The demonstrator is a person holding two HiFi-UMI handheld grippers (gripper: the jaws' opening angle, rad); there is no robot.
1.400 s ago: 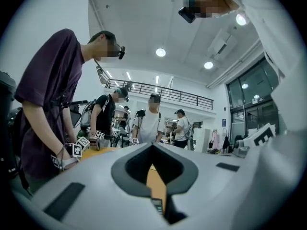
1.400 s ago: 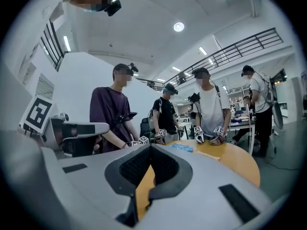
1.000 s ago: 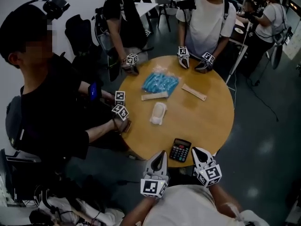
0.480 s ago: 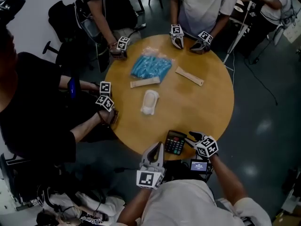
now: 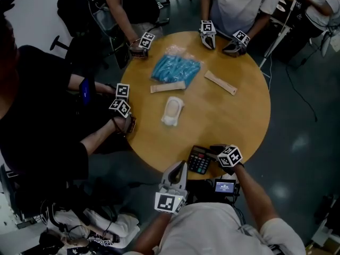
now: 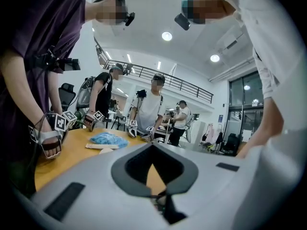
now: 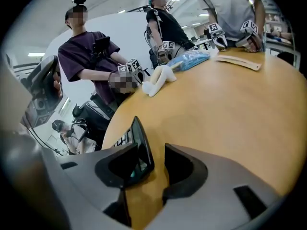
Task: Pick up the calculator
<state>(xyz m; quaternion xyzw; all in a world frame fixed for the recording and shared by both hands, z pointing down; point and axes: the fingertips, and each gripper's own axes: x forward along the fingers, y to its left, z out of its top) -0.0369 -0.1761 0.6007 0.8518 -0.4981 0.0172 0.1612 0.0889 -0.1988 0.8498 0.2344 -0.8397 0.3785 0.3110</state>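
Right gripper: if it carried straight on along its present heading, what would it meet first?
The calculator: its edge sits between the opening jaws of the right gripper, apparently not yet clamped. Beyond it, probably the table.

The right tongs [image 7: 156, 169] dropped to the calculator [image 5: 200, 160], jaws opening around its edge.

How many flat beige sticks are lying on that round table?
2. One flat beige stick lies by the near edge of the blue packet; the second stick lies slanted to its right. None looks hidden.
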